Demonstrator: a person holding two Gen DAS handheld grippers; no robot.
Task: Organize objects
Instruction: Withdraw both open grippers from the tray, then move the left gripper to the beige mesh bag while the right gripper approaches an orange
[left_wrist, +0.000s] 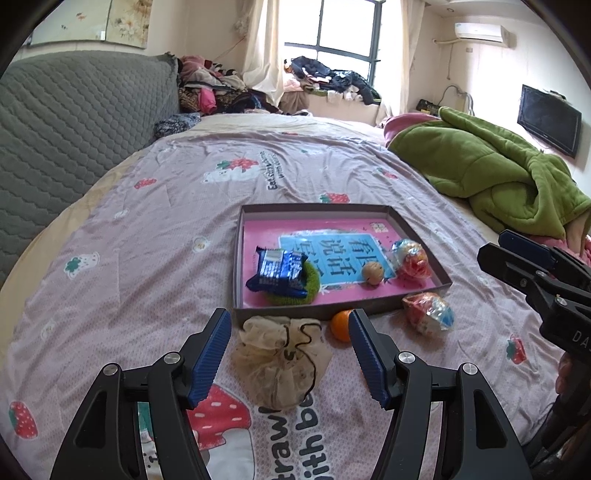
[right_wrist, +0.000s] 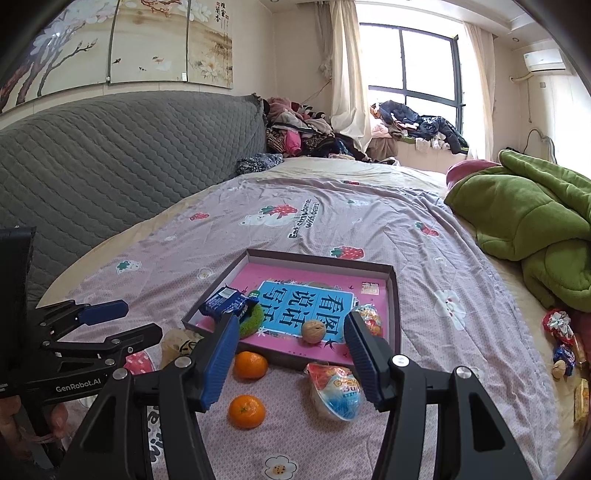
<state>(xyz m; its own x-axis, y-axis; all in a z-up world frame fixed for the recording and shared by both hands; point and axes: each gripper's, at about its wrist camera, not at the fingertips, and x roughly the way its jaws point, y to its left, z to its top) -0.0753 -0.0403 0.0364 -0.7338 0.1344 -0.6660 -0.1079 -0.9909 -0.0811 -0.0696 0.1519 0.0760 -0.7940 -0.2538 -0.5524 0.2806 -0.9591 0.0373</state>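
We find the left gripper (left_wrist: 290, 356) wide open and empty astride the mesh pouch (left_wrist: 282, 363) lying on the bedsheet (left_wrist: 147, 258) just before the tray (left_wrist: 243, 314); we judge it light, soft and yielding, best pinched at its gathered drawstring neck.

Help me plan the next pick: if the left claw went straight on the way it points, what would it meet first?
Probably the beige mesh pouch, lying between the open left claw fingers; the tray wall sits just beyond it. Depth is uncertain.
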